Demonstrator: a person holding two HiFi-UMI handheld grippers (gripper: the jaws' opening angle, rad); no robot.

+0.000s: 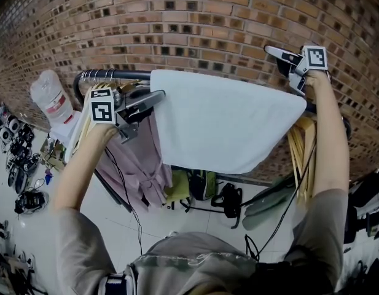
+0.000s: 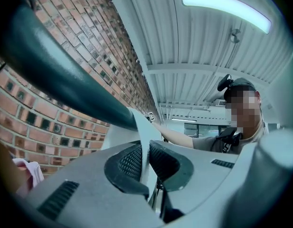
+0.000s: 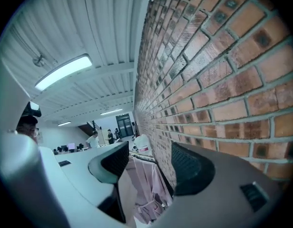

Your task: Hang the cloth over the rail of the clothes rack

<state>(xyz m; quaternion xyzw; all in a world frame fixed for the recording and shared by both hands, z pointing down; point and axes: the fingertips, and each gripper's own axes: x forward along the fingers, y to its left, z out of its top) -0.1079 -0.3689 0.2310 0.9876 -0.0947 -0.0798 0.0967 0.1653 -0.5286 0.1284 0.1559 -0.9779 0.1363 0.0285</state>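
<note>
Left tool (image 1: 155, 98) pinched the cloth (image 1: 226, 118) edge at the rail (image 1: 115, 74); right tool (image 1: 286, 66) spread, empty. Cloth could slide off the rail if left tugged.

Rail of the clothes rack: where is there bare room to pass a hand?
Only a short bare stretch of rail between the hanger hooks and the cloth; the left gripper sits just before it. Wooden hangers crowd the right end.
</note>
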